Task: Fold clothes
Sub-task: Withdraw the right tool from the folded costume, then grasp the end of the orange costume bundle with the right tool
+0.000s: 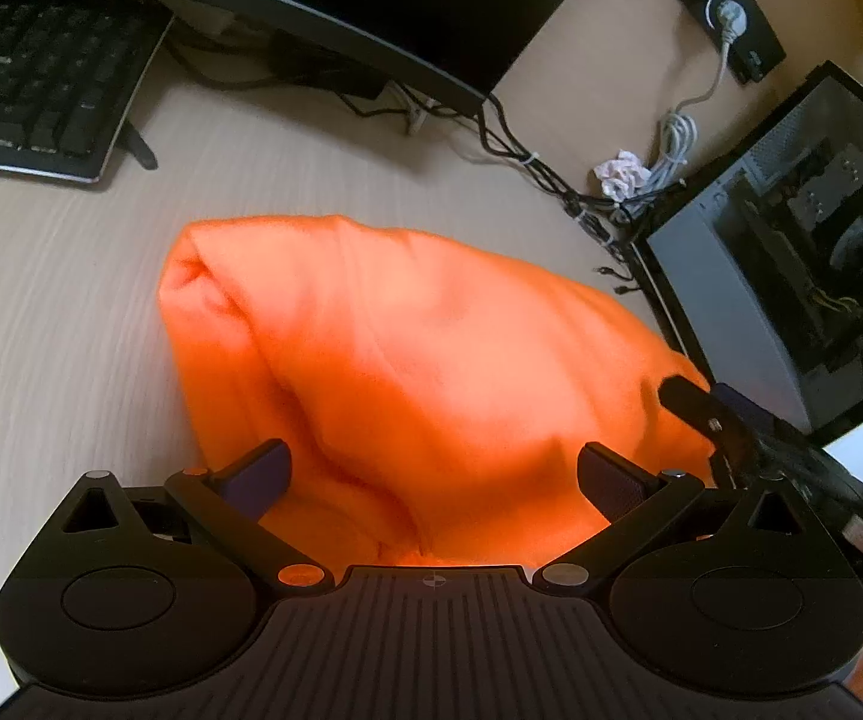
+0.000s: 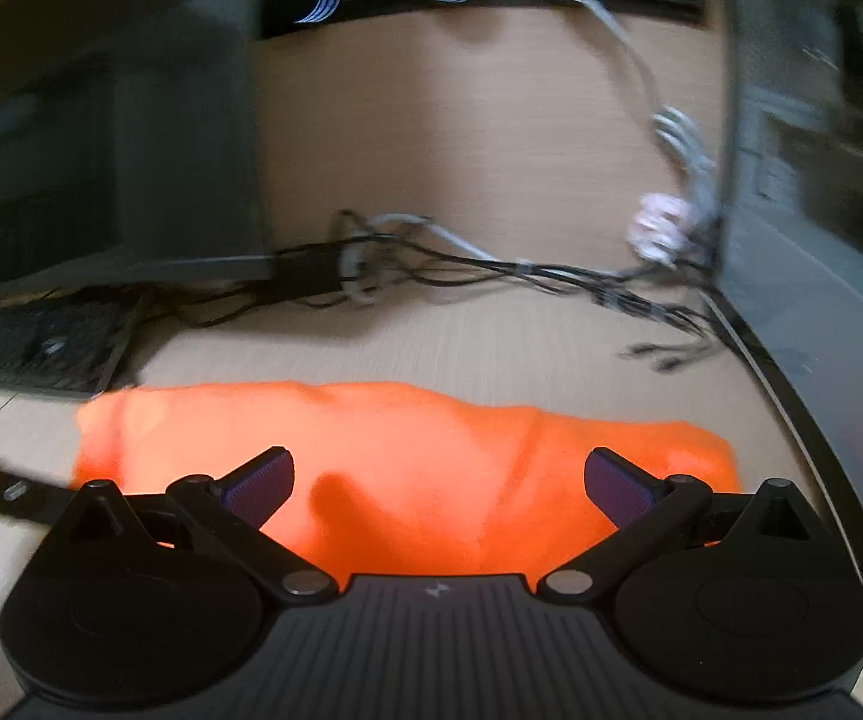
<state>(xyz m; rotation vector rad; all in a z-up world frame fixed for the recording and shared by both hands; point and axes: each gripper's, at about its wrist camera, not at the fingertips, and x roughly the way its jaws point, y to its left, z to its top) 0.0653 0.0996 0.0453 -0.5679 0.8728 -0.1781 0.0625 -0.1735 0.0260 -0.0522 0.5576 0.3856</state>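
Where the left wrist camera looks down, the left gripper (image 1: pixel 434 471) hangs with its jaws spread wide over the orange garment (image 1: pixel 407 360), a folded bundle lying on the pale desk (image 1: pixel 53 324) toward its right edge, just beside the computer case (image 1: pixel 791 276), with the keyboard (image 1: pixel 35 72) at the far left corner. In the blurred right wrist view, the right gripper (image 2: pixel 439 483) also has its jaws spread apart, empty, over the near side of the same garment (image 2: pixel 407 456), with tangled cables (image 2: pixel 491 270) along the desk's far edge.

bare desk (image 1: pixel 59 312) left, cables (image 1: pixel 527 159) behind
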